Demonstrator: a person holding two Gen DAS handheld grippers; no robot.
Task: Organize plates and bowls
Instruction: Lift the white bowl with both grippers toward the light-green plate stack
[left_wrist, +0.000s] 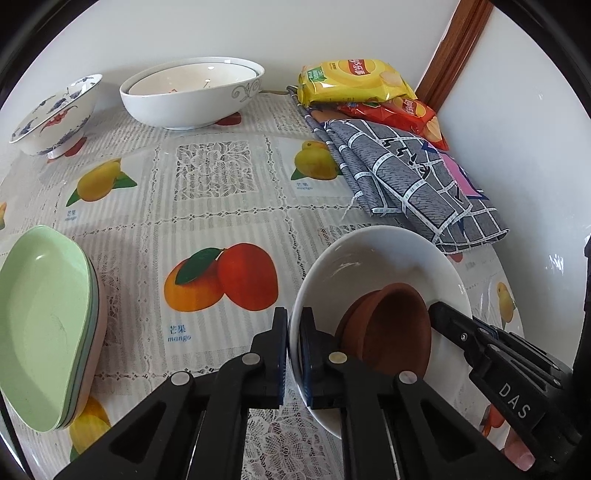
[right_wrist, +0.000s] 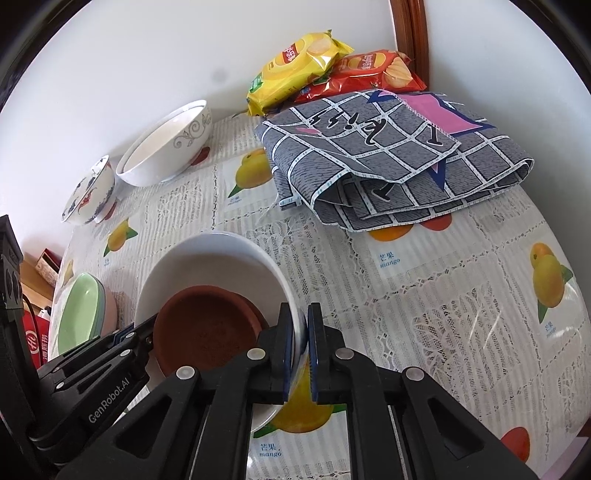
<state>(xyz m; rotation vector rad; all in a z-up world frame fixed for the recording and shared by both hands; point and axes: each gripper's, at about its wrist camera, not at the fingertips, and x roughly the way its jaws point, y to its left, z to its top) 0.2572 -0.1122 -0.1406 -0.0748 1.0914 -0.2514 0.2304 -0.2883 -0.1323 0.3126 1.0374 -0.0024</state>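
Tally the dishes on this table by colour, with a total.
White: 3 (held bowl, and two nested bowls at the back)
Brown: 2 (stacked dishes inside the held bowl)
Blue-and-red patterned: 1 (small bowl)
Pastel plates: at least 3, stacked, green on top
Total: at least 9

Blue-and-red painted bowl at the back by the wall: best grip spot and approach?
Take the painted bowl by its thin rim, one finger inside and one outside, as both grippers now clamp the white bowl. It flares wide above a narrow foot, so the body likely won't fit the jaws. Come from above on the side facing the table's open middle; the wall is close behind and the large white bowl sits beside it.
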